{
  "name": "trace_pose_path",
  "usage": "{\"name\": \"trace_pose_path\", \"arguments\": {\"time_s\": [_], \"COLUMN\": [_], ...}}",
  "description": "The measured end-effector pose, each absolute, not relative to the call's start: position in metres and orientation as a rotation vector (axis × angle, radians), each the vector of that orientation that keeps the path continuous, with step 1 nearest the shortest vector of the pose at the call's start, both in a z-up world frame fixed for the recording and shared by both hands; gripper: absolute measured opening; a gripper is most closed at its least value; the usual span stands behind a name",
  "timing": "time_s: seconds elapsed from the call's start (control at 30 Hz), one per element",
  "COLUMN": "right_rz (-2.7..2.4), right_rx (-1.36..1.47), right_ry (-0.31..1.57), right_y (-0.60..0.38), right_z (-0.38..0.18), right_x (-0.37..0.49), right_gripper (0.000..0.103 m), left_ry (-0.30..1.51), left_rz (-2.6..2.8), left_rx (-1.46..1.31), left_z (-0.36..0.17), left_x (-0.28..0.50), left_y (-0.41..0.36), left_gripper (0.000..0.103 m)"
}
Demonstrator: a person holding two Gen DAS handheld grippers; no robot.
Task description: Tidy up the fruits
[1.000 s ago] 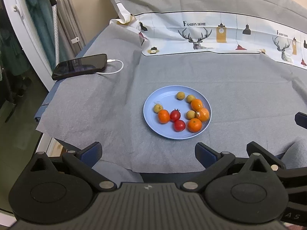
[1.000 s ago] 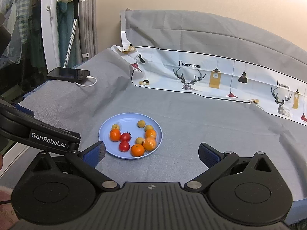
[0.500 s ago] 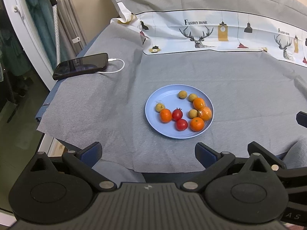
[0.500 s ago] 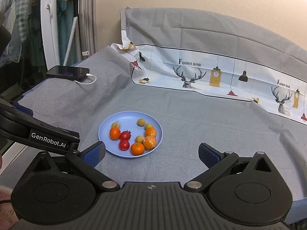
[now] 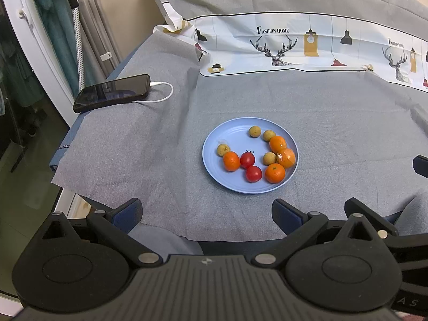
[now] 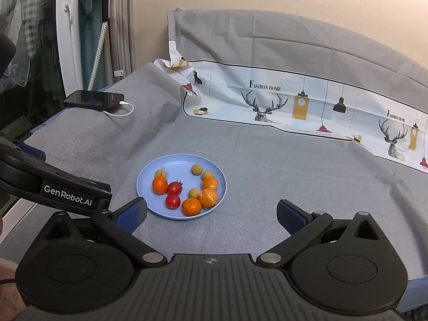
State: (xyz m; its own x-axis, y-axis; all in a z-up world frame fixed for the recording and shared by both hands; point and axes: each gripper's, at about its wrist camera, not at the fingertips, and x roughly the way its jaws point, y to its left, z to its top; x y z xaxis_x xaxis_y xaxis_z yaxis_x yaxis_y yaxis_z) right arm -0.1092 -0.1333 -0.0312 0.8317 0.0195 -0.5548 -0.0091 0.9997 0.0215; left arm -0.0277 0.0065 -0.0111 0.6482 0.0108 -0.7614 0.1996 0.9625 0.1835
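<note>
A light blue plate (image 5: pixel 214 144) lies on the grey cloth and holds several small oranges (image 5: pixel 231 161), two red cherry tomatoes (image 5: pixel 253 174) and several tan longans (image 5: pixel 254 131). It also shows in the right wrist view (image 6: pixel 149 172), with oranges (image 6: pixel 191 206) and tomatoes (image 6: pixel 172 201). My left gripper (image 5: pixel 207 212) is open and empty, just short of the plate's near rim. My right gripper (image 6: pixel 211 215) is open and empty, near the plate's right front. The left gripper's body (image 6: pixel 67 192) shows at the left of the right wrist view.
A black phone (image 5: pixel 112 92) with a white cable (image 5: pixel 160 93) lies at the cloth's back left; it shows in the right wrist view (image 6: pixel 93 98) too. A printed deer cloth (image 5: pixel 294 48) runs along the back. The table edge drops off at the left.
Both grippers have edged slightly forward toward the plate. The fruits and the plate have not moved. Both grippers stay open.
</note>
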Motion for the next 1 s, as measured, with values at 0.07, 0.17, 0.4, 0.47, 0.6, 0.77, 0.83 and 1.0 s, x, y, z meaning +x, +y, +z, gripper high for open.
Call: {"name": "trace_pose_path", "arguments": {"time_s": [0.07,0.17,0.4,0.47,0.6,0.77,0.83,1.0], "right_rz": [0.015,0.015,0.015,0.015,0.015,0.015,0.015,0.015], "right_rx": [0.018,0.017,0.017,0.017,0.017,0.017,0.017,0.017], "right_ry": [0.588,0.588,0.588,0.589,0.589,0.589,0.589,0.589], "right_y": [-0.1333,-0.1334,-0.1334,-0.1335,-0.1332,-0.1330,-0.1330,-0.1329], "right_z": [-0.0312,-0.0313,-0.0307,-0.0309,-0.0308,-0.0310,-0.0312,-0.0311], "right_x": [-0.1092,-0.1092,-0.1093,-0.1092,-0.1092,-0.1090,-0.1089,-0.1089], "right_gripper": [0.102,0.102,0.102,0.102,0.102,0.102,0.102,0.102], "left_ry": [0.861,0.862,0.861,0.861,0.861,0.861,0.861,0.864], "left_rz": [-0.109,-0.109,-0.108,-0.108,-0.108,-0.107,-0.107,-0.108], "left_rx": [0.262,0.263,0.263,0.264,0.265,0.266,0.266,0.265], "left_z": [-0.0111,-0.0110,-0.0107,-0.0107,-0.0107,-0.0108,-0.0108,-0.0112], "left_x": [-0.0277,-0.0277,-0.0277,-0.0275,-0.0269,-0.0264,-0.0265,-0.0248], "left_y": [0.0066,0.0065,0.0066,0.0069,0.0077,0.0081,0.0081,0.0098], "left_gripper": [0.103,0.103,0.103,0.103,0.103,0.103,0.103,0.103]}}
